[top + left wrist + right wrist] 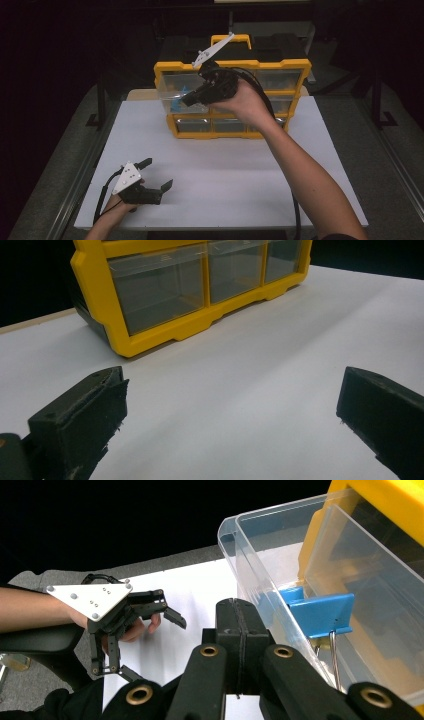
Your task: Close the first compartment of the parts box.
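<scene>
A yellow organiser cabinet [282,65] with clear drawers stands at the back of the white table [225,190]. Its upper left drawer [260,580] is pulled out, and a blue piece [320,612] lies inside it. My right gripper [186,101] hovers at that drawer [170,95]. In the right gripper view its jaws [237,611] are pressed together with nothing between them, just outside the drawer's clear wall. Near the table's front left corner my left gripper [156,174] rests low, open and holding nothing. Its jaws [232,390] point toward the cabinet's bottom drawers [160,287].
A black case [280,45] sits behind the cabinet. The table ends close by at the left and the front edge, with dark floor and metal rails beyond. White tabletop stretches between the left gripper and the cabinet.
</scene>
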Tool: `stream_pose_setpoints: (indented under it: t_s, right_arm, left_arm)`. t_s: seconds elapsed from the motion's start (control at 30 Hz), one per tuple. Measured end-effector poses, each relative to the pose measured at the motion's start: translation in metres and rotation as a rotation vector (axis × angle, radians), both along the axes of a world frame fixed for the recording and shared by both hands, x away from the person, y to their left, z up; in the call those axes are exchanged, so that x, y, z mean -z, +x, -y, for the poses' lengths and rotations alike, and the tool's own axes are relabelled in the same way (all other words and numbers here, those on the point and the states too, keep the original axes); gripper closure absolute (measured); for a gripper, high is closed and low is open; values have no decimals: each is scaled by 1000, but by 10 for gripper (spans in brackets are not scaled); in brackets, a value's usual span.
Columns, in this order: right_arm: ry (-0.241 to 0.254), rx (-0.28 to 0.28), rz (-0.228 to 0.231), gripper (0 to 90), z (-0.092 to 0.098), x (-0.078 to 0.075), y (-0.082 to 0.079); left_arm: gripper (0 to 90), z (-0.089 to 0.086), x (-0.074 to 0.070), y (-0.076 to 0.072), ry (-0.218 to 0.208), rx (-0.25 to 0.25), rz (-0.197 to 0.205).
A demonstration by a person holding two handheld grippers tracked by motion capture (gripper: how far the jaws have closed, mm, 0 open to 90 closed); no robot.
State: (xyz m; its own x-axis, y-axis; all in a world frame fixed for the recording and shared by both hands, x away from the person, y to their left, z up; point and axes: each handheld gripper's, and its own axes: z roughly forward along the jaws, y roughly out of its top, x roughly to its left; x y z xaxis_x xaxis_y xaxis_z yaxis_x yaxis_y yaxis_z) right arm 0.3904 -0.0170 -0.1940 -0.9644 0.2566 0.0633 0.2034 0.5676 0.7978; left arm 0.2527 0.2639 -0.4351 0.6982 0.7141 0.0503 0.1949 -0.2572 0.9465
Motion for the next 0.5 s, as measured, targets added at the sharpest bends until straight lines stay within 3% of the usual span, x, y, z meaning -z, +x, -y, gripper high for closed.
stream_pose_setpoints:
  t_s: [0.5]
  right_arm:
    - [4, 31, 20, 895, -2, -1, 11]
  left_arm:
    - [0, 0, 0, 0, -2, -1, -2]
